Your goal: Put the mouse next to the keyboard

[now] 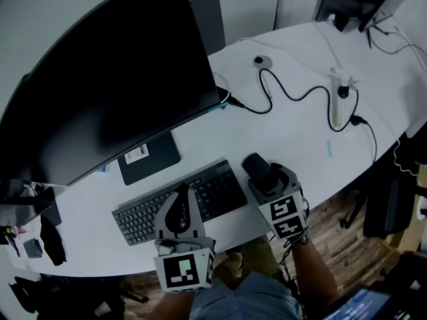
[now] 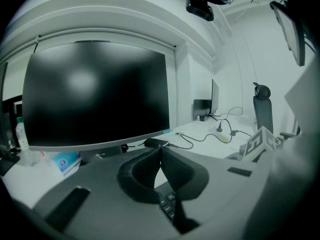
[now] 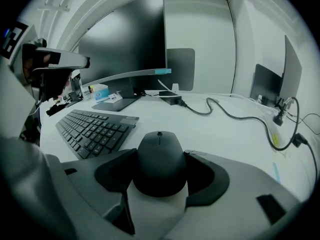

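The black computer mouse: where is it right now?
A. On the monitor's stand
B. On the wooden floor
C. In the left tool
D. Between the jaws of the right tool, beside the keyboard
D: the right gripper view shows the black rounded computer mouse clasped between the jaws of the right tool, with the black keyboard just to its left.

The table [image 1: 300, 139] lies bare to the right of the keyboard [image 1: 223, 187] and past the mouse [image 1: 259, 171], open as far as the black cable [image 1: 300, 99] that snakes across it. Behind the keyboard the stand base [image 1: 148, 157] blocks the way, and the monitor [image 1: 113, 79] overhangs it. The left gripper [image 1: 181, 191] hangs over the keyboard's middle. Dark clutter [image 1: 47, 235] crowds the table's left end.
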`<action>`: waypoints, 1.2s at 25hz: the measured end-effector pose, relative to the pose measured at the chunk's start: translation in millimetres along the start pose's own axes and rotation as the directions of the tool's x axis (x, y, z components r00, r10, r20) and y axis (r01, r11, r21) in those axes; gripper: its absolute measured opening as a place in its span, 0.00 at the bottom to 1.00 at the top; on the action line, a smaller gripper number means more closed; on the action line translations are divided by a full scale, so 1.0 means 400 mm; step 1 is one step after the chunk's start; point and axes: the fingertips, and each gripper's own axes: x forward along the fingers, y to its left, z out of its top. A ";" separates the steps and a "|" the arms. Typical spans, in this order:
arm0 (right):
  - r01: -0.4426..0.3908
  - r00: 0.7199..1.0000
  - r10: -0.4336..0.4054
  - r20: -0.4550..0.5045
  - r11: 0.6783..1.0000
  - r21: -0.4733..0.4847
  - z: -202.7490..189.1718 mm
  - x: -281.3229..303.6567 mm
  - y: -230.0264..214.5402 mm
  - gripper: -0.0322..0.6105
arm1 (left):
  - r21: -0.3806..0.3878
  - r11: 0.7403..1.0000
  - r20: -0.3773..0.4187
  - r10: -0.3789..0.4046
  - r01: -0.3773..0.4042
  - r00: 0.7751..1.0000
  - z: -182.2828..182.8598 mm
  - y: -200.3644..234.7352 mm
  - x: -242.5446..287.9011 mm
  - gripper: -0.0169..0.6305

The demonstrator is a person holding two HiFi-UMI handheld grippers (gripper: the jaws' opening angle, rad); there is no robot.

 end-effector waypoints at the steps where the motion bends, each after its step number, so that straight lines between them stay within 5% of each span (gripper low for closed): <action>1: 0.002 1.000 -0.002 -0.001 1.000 -0.001 -0.002 0.002 -0.001 0.52 | 0.000 1.000 -0.001 0.000 0.000 1.000 -0.001 0.001 0.001 0.03; 18: 0.008 1.000 -0.008 0.024 1.000 -0.006 0.024 -0.023 -0.008 0.61 | 0.001 1.000 0.037 -0.009 0.009 0.999 0.031 0.002 -0.014 0.03; 25: 0.046 0.972 -0.050 0.230 0.999 0.024 0.203 -0.158 0.012 0.57 | 0.009 1.000 0.138 -0.015 0.014 0.990 0.126 0.005 -0.079 0.03; 30: 0.062 0.911 -0.058 0.408 0.998 0.005 0.370 -0.298 0.063 0.43 | 0.055 0.998 0.268 -0.019 0.004 0.963 0.246 0.017 -0.151 0.03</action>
